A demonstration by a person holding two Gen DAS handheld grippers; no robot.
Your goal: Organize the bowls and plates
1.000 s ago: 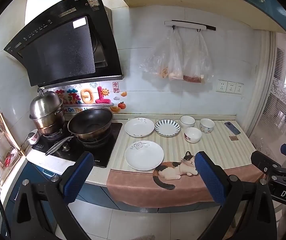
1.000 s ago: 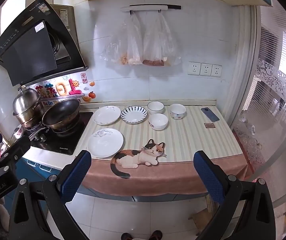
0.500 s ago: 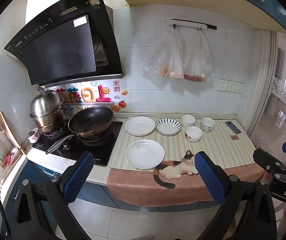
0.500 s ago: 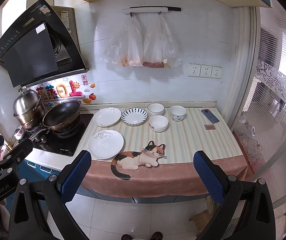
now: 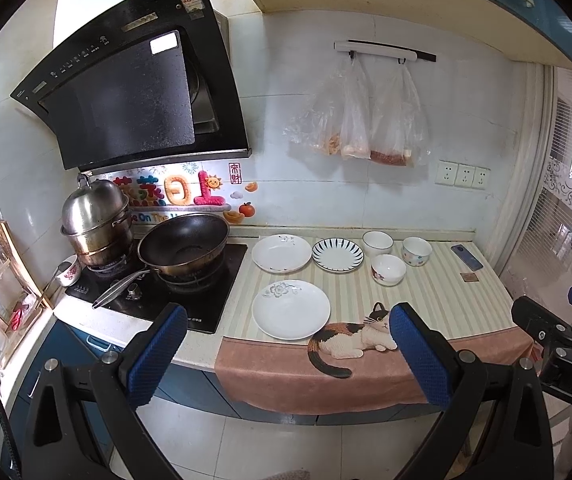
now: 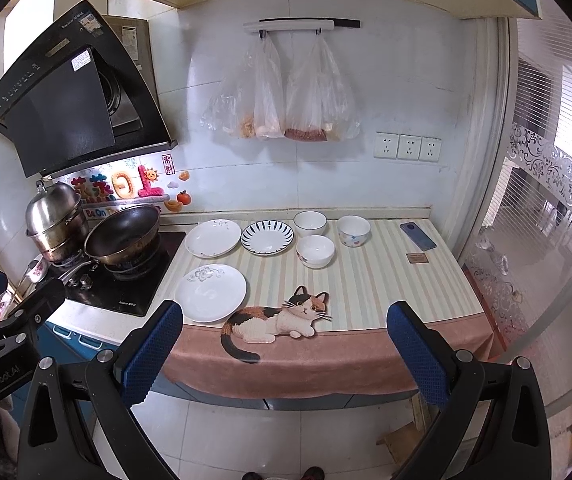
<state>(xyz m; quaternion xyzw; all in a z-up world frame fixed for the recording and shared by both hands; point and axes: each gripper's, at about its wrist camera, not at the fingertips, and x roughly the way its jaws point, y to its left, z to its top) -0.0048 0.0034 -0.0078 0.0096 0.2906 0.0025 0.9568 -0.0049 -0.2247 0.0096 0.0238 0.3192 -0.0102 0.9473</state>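
- The left gripper [image 5: 286, 352] hangs in front of the counter [image 5: 426, 292], jaws spread wide and holding nothing.
- The right gripper [image 6: 286, 352] hangs back likewise, jaws spread and empty.
- On the striped mat, the front plate [image 6: 210, 292] lies at about 11 o'clock from the right gripper, beside the cat picture [image 6: 276, 320].
- Behind it lie a white plate [image 6: 213, 237] and the blue-striped plate [image 6: 267, 237] (side by side).
- Three bowls [image 6: 315, 251] cluster at 12 o'clock, near each other.
- A wok [image 5: 184, 244] sits at 10 o'clock on the stove.
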